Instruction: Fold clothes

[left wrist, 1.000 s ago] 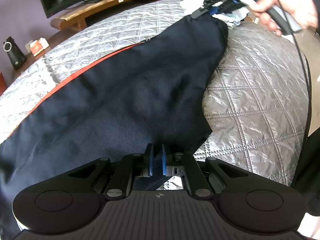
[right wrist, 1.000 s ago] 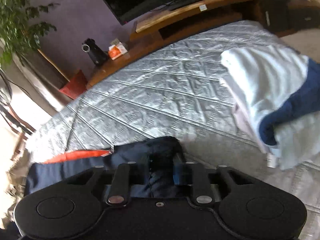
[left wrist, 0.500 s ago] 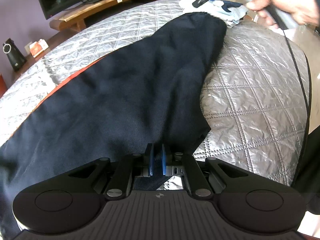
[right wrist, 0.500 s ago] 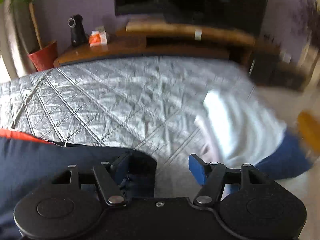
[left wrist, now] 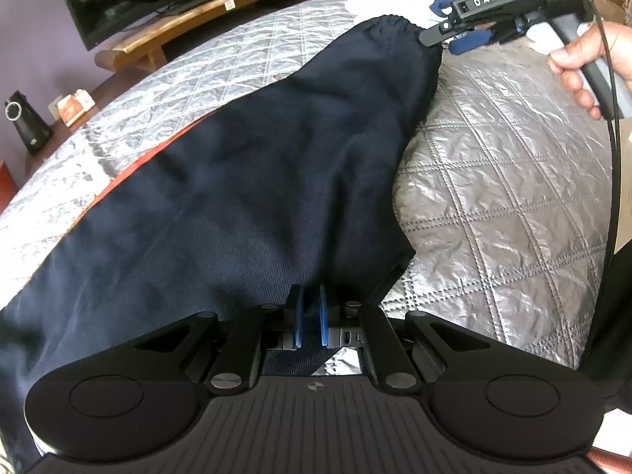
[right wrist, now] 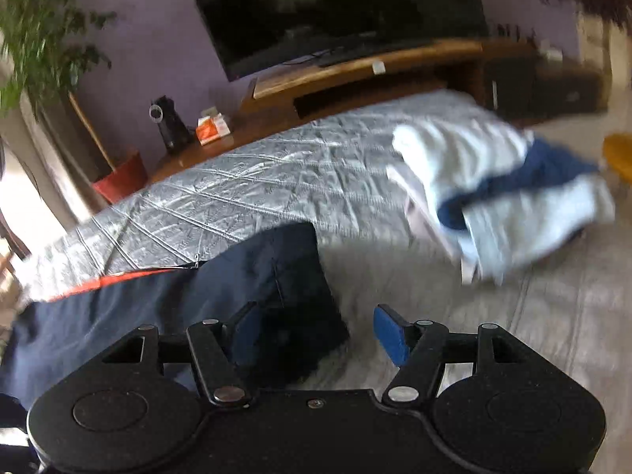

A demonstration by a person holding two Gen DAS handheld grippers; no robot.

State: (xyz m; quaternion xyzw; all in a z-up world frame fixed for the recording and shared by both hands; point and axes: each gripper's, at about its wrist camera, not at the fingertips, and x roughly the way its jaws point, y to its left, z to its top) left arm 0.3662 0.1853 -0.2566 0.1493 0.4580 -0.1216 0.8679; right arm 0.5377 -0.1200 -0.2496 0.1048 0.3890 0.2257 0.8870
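— Trousers (left wrist: 245,197), dark navy with an orange-red side stripe (left wrist: 130,173), lie spread across the quilted silver bed cover (left wrist: 513,197). Who has hold of them?

— Only the left gripper (left wrist: 310,318). Its blue pads are pinched tight on a fold of the navy cloth at the near edge. The right gripper (right wrist: 320,333) has just been opening; its jaws stand wide apart and press on nothing, with the cuff end (right wrist: 300,276) of the trouser leg lying partly between them, nearer the left pad.

— How much free room is there around the edges?

— Right of the trousers the cover is bare all the way to the bed's edge. Beyond the cuff, a folded pile of white and blue laundry (right wrist: 493,197) sits near the far right corner, well apart from the cuff in the right wrist view. On the stripe side a strip of open cover runs along the far edge.

— And past the bed?

— A low wooden TV stand (right wrist: 355,71) with a dark television (right wrist: 335,4) against a purple wall. At its left end stand a black gadget (right wrist: 168,126) and a small orange-and-white box (right wrist: 213,130).

— Does either camera see something the other misses?

— The left wrist view catches the person's hand (left wrist: 592,63) on the right gripper's handle, with a black cable (left wrist: 612,158) hanging down. Only the right wrist view, which is blurred, shows a leafy plant (right wrist: 39,35) in a red pot (right wrist: 118,177).
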